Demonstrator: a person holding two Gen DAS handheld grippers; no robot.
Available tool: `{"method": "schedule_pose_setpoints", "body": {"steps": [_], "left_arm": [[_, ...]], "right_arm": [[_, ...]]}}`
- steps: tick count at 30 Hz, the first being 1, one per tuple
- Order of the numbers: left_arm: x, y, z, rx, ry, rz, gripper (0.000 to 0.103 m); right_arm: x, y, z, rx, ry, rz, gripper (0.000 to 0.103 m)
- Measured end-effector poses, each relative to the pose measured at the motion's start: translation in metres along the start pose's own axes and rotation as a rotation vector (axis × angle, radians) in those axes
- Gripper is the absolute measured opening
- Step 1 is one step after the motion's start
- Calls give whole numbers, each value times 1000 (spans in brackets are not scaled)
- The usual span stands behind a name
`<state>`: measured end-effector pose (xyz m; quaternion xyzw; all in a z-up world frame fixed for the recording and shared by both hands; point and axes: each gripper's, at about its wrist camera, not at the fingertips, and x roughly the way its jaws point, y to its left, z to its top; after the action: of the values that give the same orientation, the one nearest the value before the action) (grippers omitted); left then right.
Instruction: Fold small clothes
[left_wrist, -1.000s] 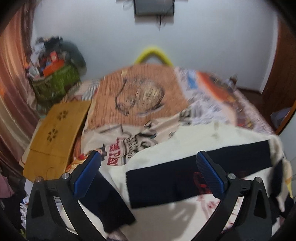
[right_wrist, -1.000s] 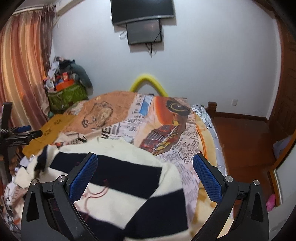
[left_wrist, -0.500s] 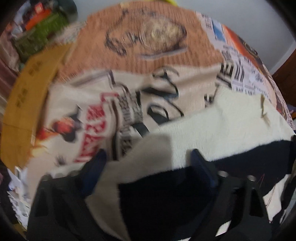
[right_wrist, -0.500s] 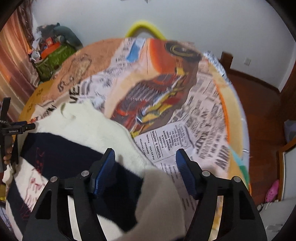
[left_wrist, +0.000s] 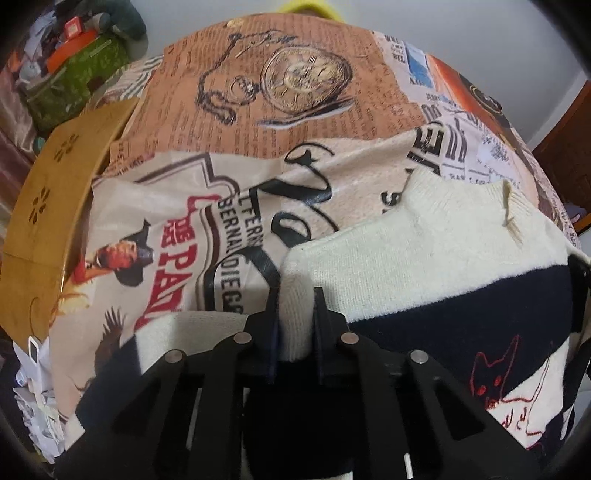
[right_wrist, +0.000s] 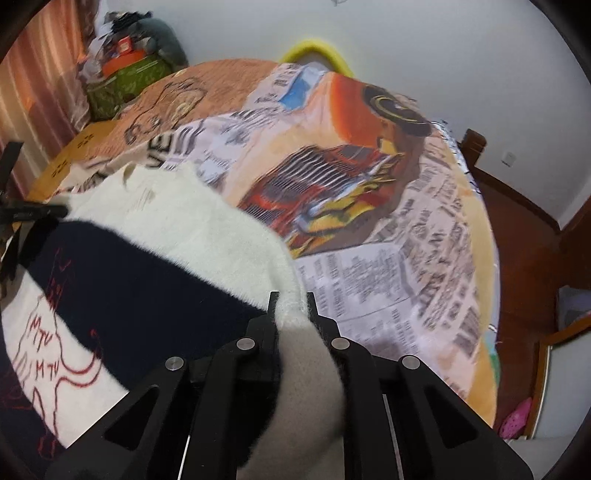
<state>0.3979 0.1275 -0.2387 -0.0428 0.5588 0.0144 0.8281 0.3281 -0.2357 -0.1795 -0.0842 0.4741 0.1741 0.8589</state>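
Both the left gripper (left_wrist: 295, 295) and right gripper (right_wrist: 290, 301) pinch cream folds of the striped sweater (left_wrist: 424, 258), red "MTV" stitched on it, over a blanket (left_wrist: 177, 258) reading "DIEGO".

- A cream and navy sweater (left_wrist: 424, 258) of soft, fuzzy knit cloth, matt, is seen pinched in the left gripper (left_wrist: 295, 295), red thread stitched on it.
- The same knit is seen pressed between the fingers of the right gripper (right_wrist: 290, 299).
- Both grippers are made of matt black plastic, with shiny metal pins at the joints.
- A printed blanket (left_wrist: 295, 122) of smooth, slightly fleecy cloth is spread ahead of the fingers.
- To the left of the left gripper, a board (left_wrist: 55, 192) of smooth, light wood is seen.
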Motion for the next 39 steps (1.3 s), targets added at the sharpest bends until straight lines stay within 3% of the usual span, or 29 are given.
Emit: {"method": "schedule_pose_setpoints", "body": {"steps": [6,10,13,14,15,18,22,24,28,32,39], "left_arm": [[12,-11,13,-9,7,38,15],[15,-14,5,-5,1,48,17],[-6,-13,-4,7,-48,42,32],[-19,-10,-9,10,-72,41,43],[-27,-9,-12,9,-92,40,54],[-64,2,-28,8,-166,52,68],[-114,26,-54,-26,-234,87,76],[-137,44,-71,-59,-267,96,83],[-168,76,-106,-129,-291,130,89],[-184,109,-149,-190,-270,159,91],[-170,159,-223,-375,-181,107,91]], "right_arm": [[23,-3,22,-3,11,-82,8],[18,8,21,-37,-5,-109,13],[-3,15,16,-45,-38,-106,25],[-11,17,14,-43,-53,-101,31],[-19,19,12,-36,-68,-86,32],[-44,30,7,-24,-117,-33,32],[-69,53,1,-14,-173,32,34],[-84,67,-1,-15,-219,56,39],[-110,97,-6,-37,-285,103,51],[-123,121,-16,-68,-321,121,61],[-121,154,-36,-105,-292,154,64]]}}
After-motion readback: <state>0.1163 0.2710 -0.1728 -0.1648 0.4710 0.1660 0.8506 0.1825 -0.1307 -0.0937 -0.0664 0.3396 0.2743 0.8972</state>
